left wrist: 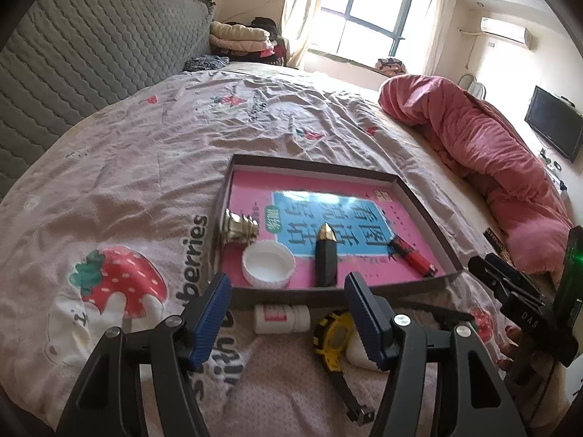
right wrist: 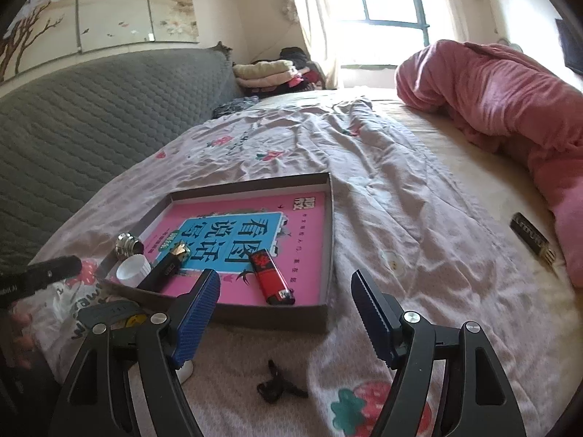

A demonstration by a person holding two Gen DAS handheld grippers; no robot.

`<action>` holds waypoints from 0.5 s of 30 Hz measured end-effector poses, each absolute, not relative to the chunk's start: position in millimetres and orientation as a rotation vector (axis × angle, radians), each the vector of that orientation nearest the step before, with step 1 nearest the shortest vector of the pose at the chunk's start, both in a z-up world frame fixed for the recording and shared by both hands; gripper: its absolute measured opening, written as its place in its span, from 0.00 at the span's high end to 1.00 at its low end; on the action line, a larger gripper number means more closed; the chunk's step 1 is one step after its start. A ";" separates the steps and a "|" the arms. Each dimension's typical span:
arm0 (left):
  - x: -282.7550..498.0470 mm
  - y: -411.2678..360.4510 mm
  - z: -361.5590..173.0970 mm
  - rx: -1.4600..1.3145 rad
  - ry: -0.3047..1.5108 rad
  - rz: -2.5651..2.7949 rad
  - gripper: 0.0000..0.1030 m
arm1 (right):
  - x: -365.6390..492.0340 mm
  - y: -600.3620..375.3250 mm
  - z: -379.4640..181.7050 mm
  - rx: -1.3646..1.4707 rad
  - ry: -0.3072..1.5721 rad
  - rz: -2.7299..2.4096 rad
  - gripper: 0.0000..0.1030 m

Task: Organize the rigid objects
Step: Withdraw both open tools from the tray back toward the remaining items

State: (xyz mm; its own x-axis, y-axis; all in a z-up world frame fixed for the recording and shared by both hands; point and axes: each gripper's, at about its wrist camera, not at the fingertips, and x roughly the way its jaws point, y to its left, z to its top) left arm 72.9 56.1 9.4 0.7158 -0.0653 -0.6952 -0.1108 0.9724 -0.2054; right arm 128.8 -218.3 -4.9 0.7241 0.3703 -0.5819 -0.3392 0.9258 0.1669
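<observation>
We are holding both grippers above the bed, and each one's fingers are standing wide with nothing between them: the left gripper is hovering over the near edge of the shallow grey cardboard tray with the pink and blue printed floor, and the right gripper is hanging near that tray's front right corner.

The risks, as we are judging them, are coming mostly from the bedding. The wrinkled strawberry-print bed sheet is giving a soft, uneven base, so fingers pressing down on a small piece could be pushing it into the fabric or pinching cloth along with it. The white plastic pill bottle with a red label is lying on its side just outside the tray wall and is likely rolling away if nudged. The yellow and black wristwatch is trailing a strap that could be snagging. The two grippers are also working close together, so they could be bumping each other or knocking the low tray.

Inside the tray are lying a silvery ridged metal cap, a white round plastic lid, open side up, a black tube with a faceted gold tip and a red and black lighter. Still outside are sitting a small dark clip and a black flat bar near the pink quilt.
</observation>
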 end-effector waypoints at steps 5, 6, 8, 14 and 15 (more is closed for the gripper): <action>65.5 44.8 6.7 -0.248 0.790 -0.001 0.38 | 117.9 -220.3 -8.4 0.048 0.683 0.373 0.27; 63.9 42.9 6.1 -0.245 0.795 -0.001 0.38 | 116.5 -220.3 -8.9 0.041 0.685 0.371 0.27; 60.8 40.0 4.7 -0.245 0.801 -0.004 0.38 | 112.6 -218.7 -9.7 0.021 0.689 0.369 0.27; 51.3 31.5 -0.9 -0.235 0.829 -0.017 0.38 | 100.7 -219.1 -11.6 0.011 0.704 0.369 0.27; 49.7 29.9 -1.3 -0.233 0.832 -0.022 0.38 | 98.8 -218.8 -11.1 0.014 0.704 0.371 0.27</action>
State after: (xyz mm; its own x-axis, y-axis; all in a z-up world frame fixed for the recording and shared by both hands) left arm 49.7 29.9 -1.3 0.6749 -0.1104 -0.7296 -0.0714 0.9743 -0.2135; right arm 98.8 -218.8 -11.1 0.7000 0.3372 -0.6295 -0.3281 0.9348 0.1359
